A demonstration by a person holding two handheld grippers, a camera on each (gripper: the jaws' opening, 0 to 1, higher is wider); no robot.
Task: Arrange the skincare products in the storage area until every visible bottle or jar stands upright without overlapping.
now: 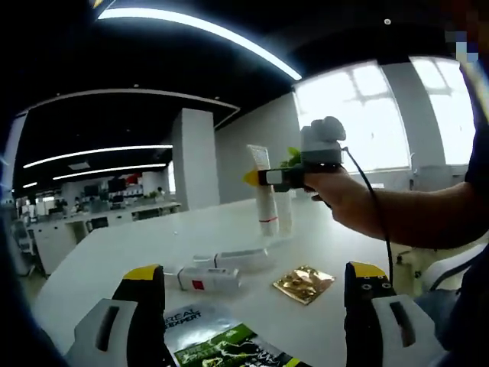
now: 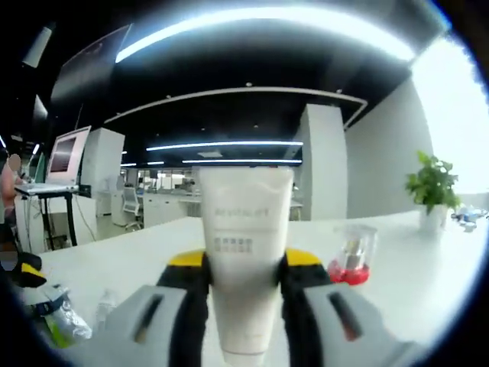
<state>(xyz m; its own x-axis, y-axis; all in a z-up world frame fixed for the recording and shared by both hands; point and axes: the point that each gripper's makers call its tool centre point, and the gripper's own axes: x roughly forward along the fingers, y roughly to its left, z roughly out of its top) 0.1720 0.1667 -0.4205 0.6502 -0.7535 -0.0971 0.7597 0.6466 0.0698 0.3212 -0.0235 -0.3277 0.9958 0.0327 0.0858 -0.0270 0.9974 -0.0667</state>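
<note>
Our right claw [image 2: 244, 294] pinches the light, soft tube [image 2: 244, 252] mid-body, upright; squeeze gently. Our left claw [image 1: 256, 294] gapes empty; sachet [image 1: 304, 284] at twelve o'clock.

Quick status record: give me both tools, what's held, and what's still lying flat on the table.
right tool: shut on white tube, held upright
left tool: open, holding nothing
standing: clear bottle with red base on white table
lying flat: white box, gold sachet, green-and-black packet
background: potted plant
</note>
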